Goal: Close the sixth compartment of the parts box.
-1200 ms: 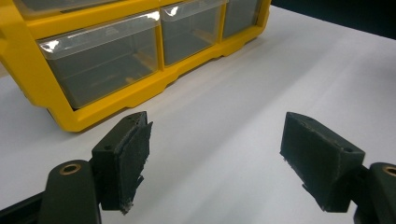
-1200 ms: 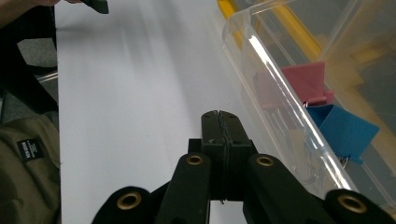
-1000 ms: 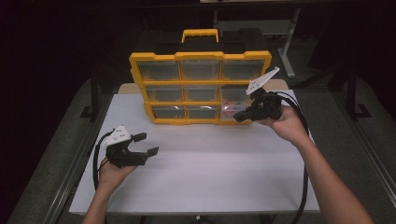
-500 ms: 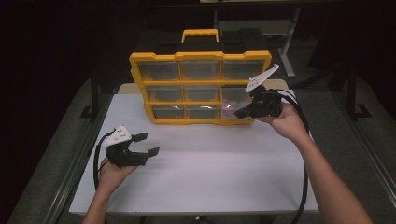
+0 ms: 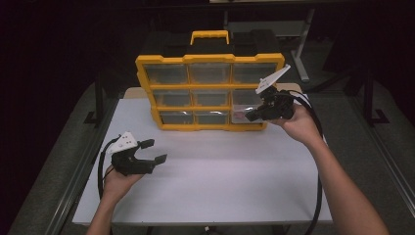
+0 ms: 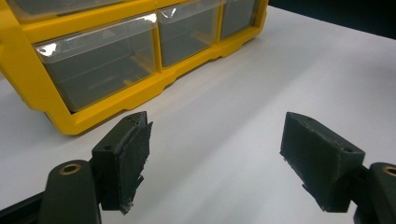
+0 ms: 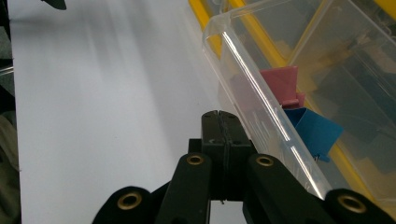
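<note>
One clear drawer (image 7: 261, 93) pulled partway out of yellow organizer (image 5: 210, 93), bottom row, right end, at table's (image 5: 205, 191) far edge; pink piece (image 7: 280, 84) and blue piece (image 7: 313, 130) inside. Right gripper (image 5: 252, 116) just beside drawer's front rim, jaws pressed together, nothing between them. Left gripper (image 5: 154, 152) well apart at near left, jaws spread wide and empty. Broad bare white tabletop between and in front.

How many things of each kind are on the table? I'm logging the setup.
Yellow organizer: 1
Clear drawers in it: 9
Pink piece: 1
Blue piece: 1
Grippers, left and right: 2
Total: 14
</note>
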{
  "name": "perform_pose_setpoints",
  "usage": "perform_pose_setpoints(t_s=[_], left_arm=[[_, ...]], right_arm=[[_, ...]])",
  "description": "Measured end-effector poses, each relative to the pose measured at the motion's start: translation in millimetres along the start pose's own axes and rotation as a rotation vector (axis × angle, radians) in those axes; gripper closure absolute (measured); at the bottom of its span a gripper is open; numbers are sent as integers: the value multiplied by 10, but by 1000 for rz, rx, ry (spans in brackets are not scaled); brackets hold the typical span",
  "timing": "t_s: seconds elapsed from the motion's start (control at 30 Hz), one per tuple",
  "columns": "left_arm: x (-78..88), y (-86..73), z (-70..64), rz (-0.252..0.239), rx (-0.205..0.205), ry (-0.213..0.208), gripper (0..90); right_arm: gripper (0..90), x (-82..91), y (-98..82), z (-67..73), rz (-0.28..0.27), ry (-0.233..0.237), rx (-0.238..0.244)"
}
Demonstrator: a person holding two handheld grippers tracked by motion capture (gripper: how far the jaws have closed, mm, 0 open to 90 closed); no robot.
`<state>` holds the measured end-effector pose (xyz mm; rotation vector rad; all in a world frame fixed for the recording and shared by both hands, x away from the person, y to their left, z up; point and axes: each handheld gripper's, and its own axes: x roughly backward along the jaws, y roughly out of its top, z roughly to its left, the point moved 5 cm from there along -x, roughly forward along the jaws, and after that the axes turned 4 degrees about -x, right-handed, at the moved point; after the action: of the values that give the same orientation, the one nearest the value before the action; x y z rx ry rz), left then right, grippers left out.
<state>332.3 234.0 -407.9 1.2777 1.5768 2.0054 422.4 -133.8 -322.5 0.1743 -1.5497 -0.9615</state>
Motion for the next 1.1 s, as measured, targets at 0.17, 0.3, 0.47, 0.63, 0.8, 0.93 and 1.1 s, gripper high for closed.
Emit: perform_pose_setpoints(t_s=[0.17, 0.3, 0.47, 0.63, 0.8, 0.93, 1.1], left_arm=[[2, 0, 0, -1, 2, 1, 238], [1, 1, 0, -5, 2, 1, 238], [4, 0, 1, 0, -1, 3, 238], [0, 1, 1, -7, 2, 4, 237], [2, -1, 4, -6, 3, 4, 237], [6, 0, 6, -4, 3, 4, 237], [4, 3, 2, -8, 2, 5, 237]], right_arm=[[887, -12, 11, -31, -3, -6, 15], [887, -17, 21, -44, 3, -11, 13], [887, -22, 30, -66, 1, -15, 16], [887, -28, 46, -91, 3, -18, 13], [887, -31, 63, -120, 4, -21, 0], [887, -32, 74, -117, 6, -17, -29], [887, -38, 86, -166, 6, -28, -5]])
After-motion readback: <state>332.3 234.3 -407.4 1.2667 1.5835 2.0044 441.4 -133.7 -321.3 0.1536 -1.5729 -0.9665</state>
